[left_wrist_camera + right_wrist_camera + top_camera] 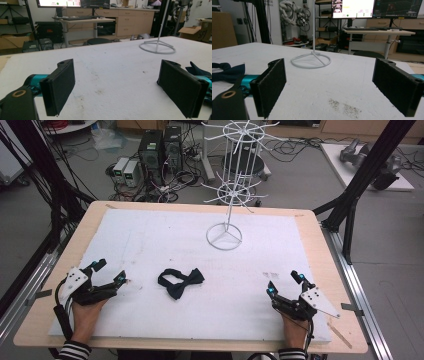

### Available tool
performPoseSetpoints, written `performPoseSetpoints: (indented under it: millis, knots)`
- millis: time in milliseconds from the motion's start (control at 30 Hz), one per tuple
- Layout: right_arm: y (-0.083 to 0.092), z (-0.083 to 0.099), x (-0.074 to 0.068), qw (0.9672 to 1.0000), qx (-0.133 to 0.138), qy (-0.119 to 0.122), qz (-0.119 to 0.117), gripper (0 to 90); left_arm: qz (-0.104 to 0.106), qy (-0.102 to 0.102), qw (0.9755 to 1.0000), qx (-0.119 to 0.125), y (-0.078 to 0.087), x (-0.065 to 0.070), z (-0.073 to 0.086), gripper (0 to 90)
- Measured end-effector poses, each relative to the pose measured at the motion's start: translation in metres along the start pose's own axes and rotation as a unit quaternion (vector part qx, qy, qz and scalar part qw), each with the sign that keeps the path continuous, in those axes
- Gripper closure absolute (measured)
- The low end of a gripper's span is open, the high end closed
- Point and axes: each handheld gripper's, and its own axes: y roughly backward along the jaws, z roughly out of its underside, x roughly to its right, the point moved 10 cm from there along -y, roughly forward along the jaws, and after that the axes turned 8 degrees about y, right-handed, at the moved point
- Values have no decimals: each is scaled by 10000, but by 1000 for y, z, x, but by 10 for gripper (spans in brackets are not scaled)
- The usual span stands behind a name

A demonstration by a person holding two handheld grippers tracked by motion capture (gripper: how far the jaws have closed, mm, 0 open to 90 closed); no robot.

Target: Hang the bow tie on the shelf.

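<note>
On the white mat (150,235), midway between my two grippers, the black bow tie (181,281) lies flat and untouched. I have the left gripper (110,271) resting near the mat's left edge with its jaws spread wide and nothing between them; the right gripper (285,282) sits near the right edge, equally wide and empty. Behind the tie, the white wire display stand (230,185) has bare prongs. I judge nothing is done yet: grasping, lifting and hanging all remain.
</note>
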Motion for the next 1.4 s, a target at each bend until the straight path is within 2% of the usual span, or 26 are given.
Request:
performPoseSetpoints:
  millis: [100, 233, 367, 567, 667, 800, 867, 1000, 1100, 1200, 1233, 1333, 1400]
  knots:
    - [0, 0, 1, 10000, 2, -2, 13, 109, -87, -67, 9996, -265, -3, -2, 3, 144]
    - [0, 0, 1, 10000, 11, 4, 9, 110, -101, -88, 9992, -383, -6, -1, 0, 144]
    - [0, 0, 1, 10000, 21, 4, 13, 110, -39, -236, 9985, -485, -9, 5, -7, 144]
    - [0, 0, 1, 10000, 26, 7, 13, 109, 168, -523, 9947, -867, -16, 16, -14, 144]
    - [0, 0, 1, 10000, 14, -15, 23, 110, 88, -584, 9927, -1053, -22, 18, -17, 149]
    - [0, 0, 2, 10000, 7, -32, 60, 110, 117, -588, 9901, -1266, -33, 24, -22, 151]
    - [0, 0, 2, 10000, 4, -31, 67, 110, 158, -612, 9882, -1396, -38, 27, -23, 153]
    - [0, 0, 2, 10000, 3, -34, 65, 110, 282, -680, 9820, -1737, -50, 35, -23, 154]
    - [0, 0, 2, 10000, -1, -24, 80, 109, 407, -649, 9777, -1955, -58, 42, -23, 155]
    - [0, 0, 2, 10000, 10, 1, 82, 110, 459, -628, 9745, -2104, -65, 49, -25, 156]
    - [0, 0, 2, 10000, 12, 4, 81, 109, 475, -685, 9724, -2180, -67, 50, -25, 158]
    - [0, 0, 2, 10000, 11, -2, 74, 109, 492, -744, 9694, -2287, -72, 55, -26, 170]
    - [0, 0, 2, 10000, 6, -12, 82, 109, 529, -826, 9661, -2390, -74, 58, -26, 197]
